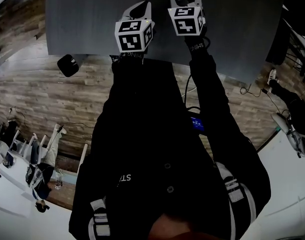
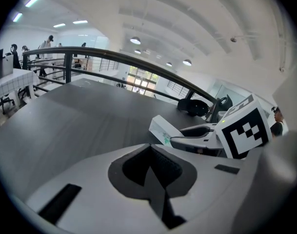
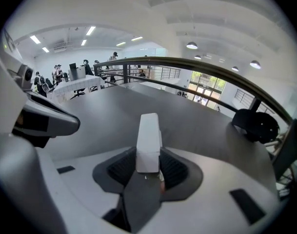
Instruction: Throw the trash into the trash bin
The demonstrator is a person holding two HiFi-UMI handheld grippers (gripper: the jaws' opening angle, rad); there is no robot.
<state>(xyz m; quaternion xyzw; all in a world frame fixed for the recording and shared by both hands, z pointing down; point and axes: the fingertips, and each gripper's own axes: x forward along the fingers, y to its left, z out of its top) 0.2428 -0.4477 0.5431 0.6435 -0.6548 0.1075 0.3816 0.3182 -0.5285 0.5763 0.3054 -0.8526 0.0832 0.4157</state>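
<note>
The grey table [image 1: 92,24] fills the far part of your head view, with plank flooring [image 1: 37,99] nearer you on the left. Your dark jacket [image 1: 157,159] covers most of the middle, and both sleeves reach out over the table's near edge. A dark railing [image 3: 211,65] curves behind the table on its far side. A dark rounded object [image 3: 258,125] sits towards the table's far right.

Your two grippers are side by side over the table, the marker cube [image 1: 133,35] of the left one just beside the marker cube [image 1: 187,20] of the right one.

Your left gripper [image 2: 150,165] has its jaws brought together, pad against pad, with nothing between them.

Your right gripper [image 3: 148,172] has its jaws pressed on the near end of a small white carton [image 3: 149,141], one ribbed pad on each long side. The carton sticks out forward past the jaw tips, over the table top. From your left gripper view the same carton shows just to the right, with a little green print on its near face, tilted slightly upward.
</note>
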